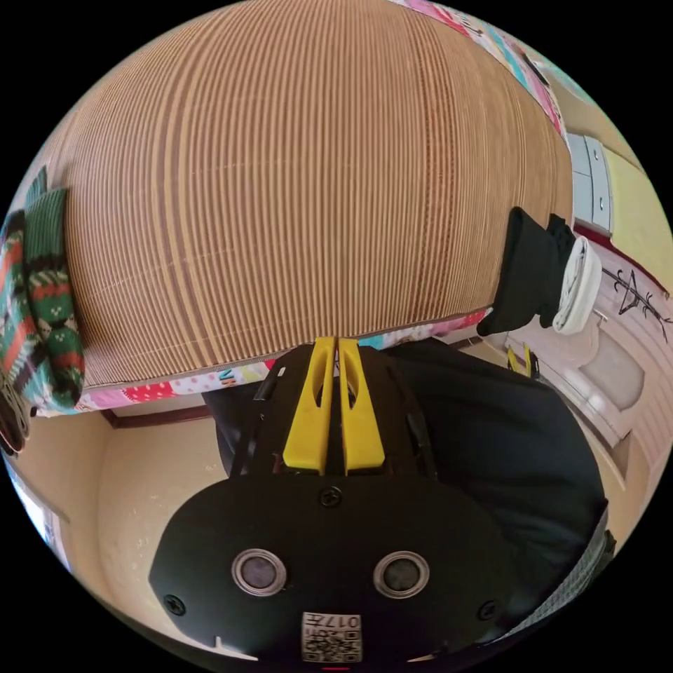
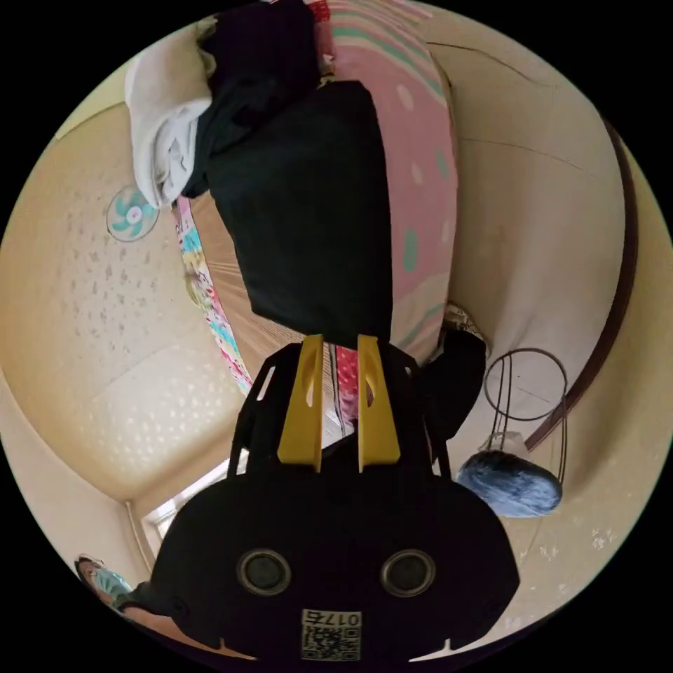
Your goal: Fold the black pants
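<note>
The folded black pants (image 2: 308, 210) stretch from a pile of clothes down to my right gripper (image 2: 340, 341). Its yellow jaws stand a little apart and pinch the pants' near edge at their tips. In the left gripper view the same pants (image 1: 533, 280) hang over the right edge of the striped mat (image 1: 301, 182), with the right gripper's yellow jaws (image 1: 520, 360) just below them. My left gripper (image 1: 338, 342) is shut at the mat's near edge, with nothing visible between its jaws.
A white garment (image 1: 578, 284) lies against the pants. A colourful knitted garment (image 1: 42, 294) sits at the mat's left edge. Broad dark cloth (image 1: 491, 449) spreads below the left gripper. A pink dotted quilt (image 2: 420, 210), a wall fan (image 2: 130, 214) and a blue fluffy thing (image 2: 508, 484) are nearby.
</note>
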